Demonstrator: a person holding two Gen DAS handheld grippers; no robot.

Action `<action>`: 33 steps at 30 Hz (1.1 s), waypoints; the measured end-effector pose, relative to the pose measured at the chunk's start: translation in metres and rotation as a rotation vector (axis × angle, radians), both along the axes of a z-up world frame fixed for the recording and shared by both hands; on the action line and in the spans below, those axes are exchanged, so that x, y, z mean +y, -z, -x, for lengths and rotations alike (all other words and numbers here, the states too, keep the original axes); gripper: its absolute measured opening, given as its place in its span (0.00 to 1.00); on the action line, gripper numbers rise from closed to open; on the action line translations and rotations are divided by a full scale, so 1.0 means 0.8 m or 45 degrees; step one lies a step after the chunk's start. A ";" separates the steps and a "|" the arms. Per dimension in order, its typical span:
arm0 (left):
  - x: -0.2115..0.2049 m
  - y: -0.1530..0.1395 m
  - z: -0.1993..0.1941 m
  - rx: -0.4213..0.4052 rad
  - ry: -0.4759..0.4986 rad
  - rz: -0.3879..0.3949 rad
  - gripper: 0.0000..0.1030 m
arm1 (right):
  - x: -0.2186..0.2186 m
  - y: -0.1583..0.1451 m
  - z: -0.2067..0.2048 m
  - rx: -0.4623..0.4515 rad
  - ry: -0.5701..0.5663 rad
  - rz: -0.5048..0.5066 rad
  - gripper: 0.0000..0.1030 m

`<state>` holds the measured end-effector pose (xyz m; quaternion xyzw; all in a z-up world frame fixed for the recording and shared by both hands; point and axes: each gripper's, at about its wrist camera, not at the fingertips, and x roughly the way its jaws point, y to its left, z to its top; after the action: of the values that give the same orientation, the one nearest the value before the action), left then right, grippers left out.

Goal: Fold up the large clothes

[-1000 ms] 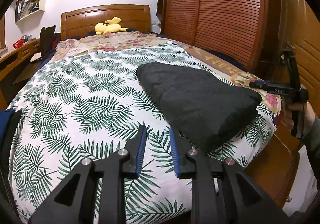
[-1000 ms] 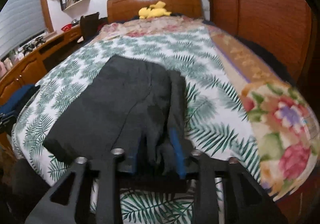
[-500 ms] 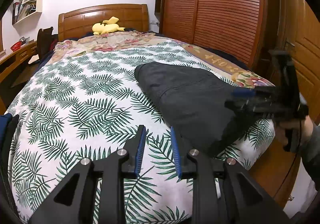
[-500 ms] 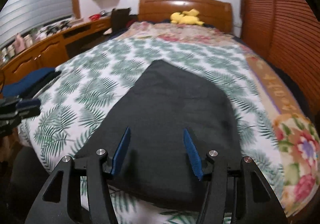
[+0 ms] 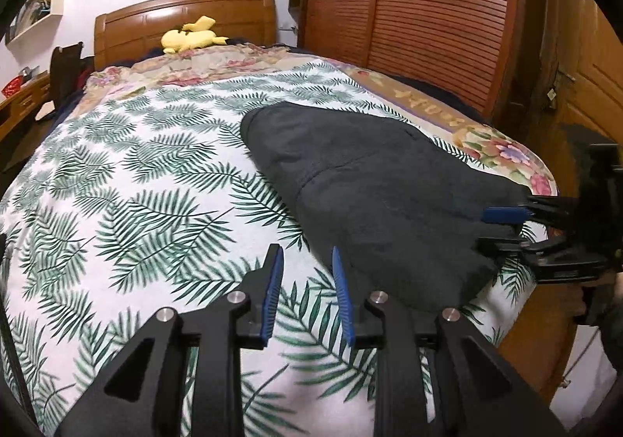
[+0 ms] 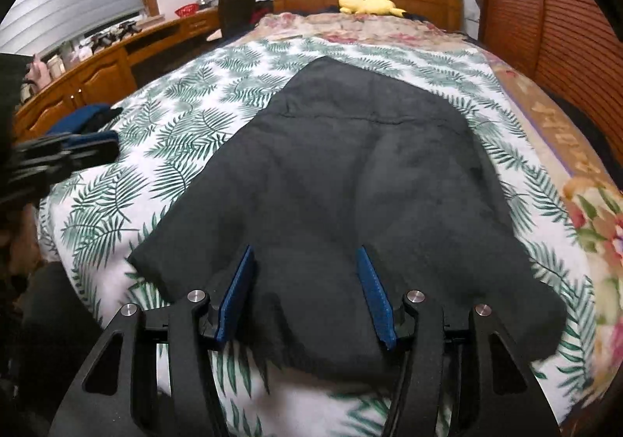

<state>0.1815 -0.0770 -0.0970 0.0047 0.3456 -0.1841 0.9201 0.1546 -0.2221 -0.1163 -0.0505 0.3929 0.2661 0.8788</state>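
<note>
There are no words or numbers here that can be read. The brown strip [image 5: 426,104] along the side of the bed cover has some pale yellow shapes on it that look a bit like letters, but they are too bent and blurry to make out.

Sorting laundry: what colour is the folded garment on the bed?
Dark charcoal garment, clearest in the right wrist view.
</note>
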 end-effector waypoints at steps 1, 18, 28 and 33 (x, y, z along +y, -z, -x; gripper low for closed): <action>-0.003 0.001 -0.004 0.002 0.003 -0.001 0.23 | -0.011 -0.003 0.004 0.004 0.020 -0.006 0.54; -0.038 0.012 -0.092 0.027 0.070 -0.047 0.24 | -0.126 0.021 0.013 0.061 0.297 -0.007 0.54; -0.046 0.019 -0.181 0.041 0.032 -0.080 0.28 | -0.127 0.049 -0.007 0.127 0.289 -0.071 0.55; -0.044 0.028 -0.238 0.062 -0.009 -0.106 0.30 | -0.125 0.054 -0.011 0.123 0.274 -0.069 0.55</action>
<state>0.3717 -0.1124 -0.1190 0.0375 0.3752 -0.1664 0.9111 0.1631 -0.3220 -0.1596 0.0287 0.4304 0.1830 0.8834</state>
